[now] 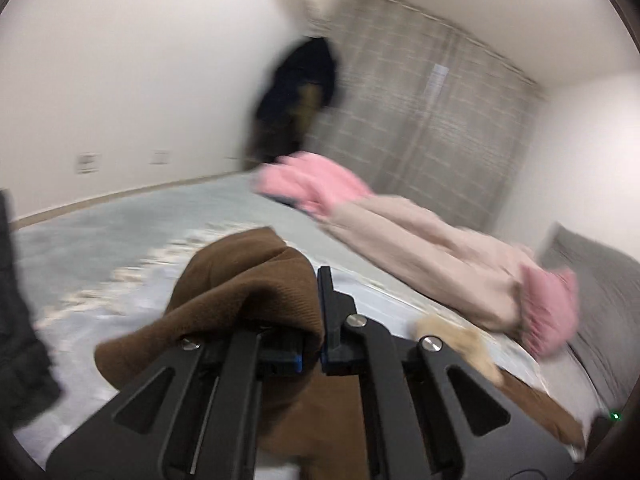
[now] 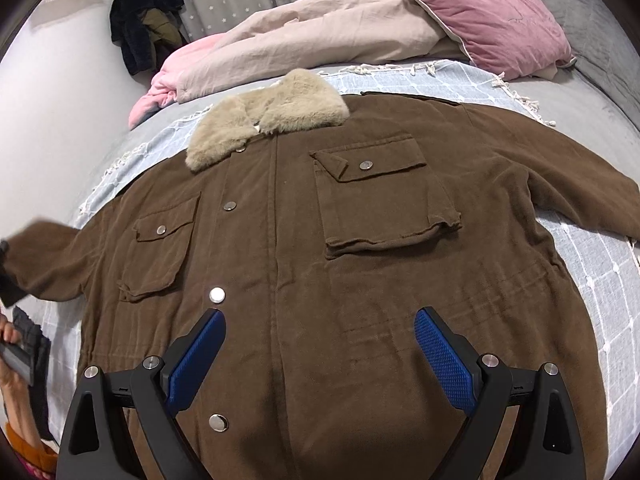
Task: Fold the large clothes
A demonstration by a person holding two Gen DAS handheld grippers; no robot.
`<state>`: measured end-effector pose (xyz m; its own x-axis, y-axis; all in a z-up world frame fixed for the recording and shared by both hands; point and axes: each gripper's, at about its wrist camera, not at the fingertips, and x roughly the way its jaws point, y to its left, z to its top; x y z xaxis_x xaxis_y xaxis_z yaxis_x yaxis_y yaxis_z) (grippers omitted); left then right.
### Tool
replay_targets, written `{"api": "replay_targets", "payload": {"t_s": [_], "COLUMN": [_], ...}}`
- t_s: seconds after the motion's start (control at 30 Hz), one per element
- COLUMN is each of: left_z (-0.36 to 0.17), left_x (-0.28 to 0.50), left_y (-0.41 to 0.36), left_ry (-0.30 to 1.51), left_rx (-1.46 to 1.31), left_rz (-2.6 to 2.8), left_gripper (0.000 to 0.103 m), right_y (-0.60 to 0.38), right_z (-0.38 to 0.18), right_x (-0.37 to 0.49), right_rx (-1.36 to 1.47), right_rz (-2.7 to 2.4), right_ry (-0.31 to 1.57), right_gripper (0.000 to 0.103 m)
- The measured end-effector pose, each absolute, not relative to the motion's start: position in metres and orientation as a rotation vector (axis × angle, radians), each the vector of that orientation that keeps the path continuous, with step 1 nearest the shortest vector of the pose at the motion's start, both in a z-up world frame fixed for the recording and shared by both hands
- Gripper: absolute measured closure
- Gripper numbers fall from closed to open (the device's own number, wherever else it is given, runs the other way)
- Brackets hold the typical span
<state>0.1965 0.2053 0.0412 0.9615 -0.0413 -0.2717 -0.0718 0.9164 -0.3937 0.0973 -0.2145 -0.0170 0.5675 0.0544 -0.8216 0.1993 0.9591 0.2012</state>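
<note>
right wrist: right gripper (image 2: 320, 344) jaws spread wide above brown coat (image 2: 320, 240); left gripper (image 1: 320, 320) clamps sleeve edge.

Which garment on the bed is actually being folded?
On the bed's pale blue checked blanket lies a big brown jacket, spread front-up. Unlike the pink and beige bedding behind it, it has a fluffy beige collar and metal snaps.

coat (image 2: 320, 240) flat on bed (image 2: 600, 280) | quilt (image 2: 312, 44) behind collar | pillow (image 2: 492, 20) right of quilt
</note>
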Motion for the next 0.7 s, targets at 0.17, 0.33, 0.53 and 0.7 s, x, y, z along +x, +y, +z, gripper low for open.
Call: {"api": "replay_targets", "payload": {"t_s": [0.17,0.33,0.53,0.7], "left_z": [0.021,-0.029,-0.085,-0.042], "left_x": [0.217,0.228,0.239,0.219], "left_y": [0.123,0.043,0.002,0.019], "left_ry": [0.410,0.620,0.990,0.984], "left_rx": [-0.299,-0.099,-0.048,-0.064], "left_rz": [-0.268,-0.443,-0.535,-0.549], "left_gripper": [0.097,0.096,0.058,0.040], "right_y": [-0.215,-0.214,-0.206,-0.199], "right_z": [-0.020,-0.024,-0.026,-0.025], "right_x": [0.098,0.100,0.106,0.111], "right_rx": [0.295,0.300,0.294,0.288], "right_rz": [-0.090,-0.091,-0.088,-0.068], "right_ry": [0.973,0.988,0.999,0.992], "right_gripper": [0.006,0.006,0.006,0.006]}}
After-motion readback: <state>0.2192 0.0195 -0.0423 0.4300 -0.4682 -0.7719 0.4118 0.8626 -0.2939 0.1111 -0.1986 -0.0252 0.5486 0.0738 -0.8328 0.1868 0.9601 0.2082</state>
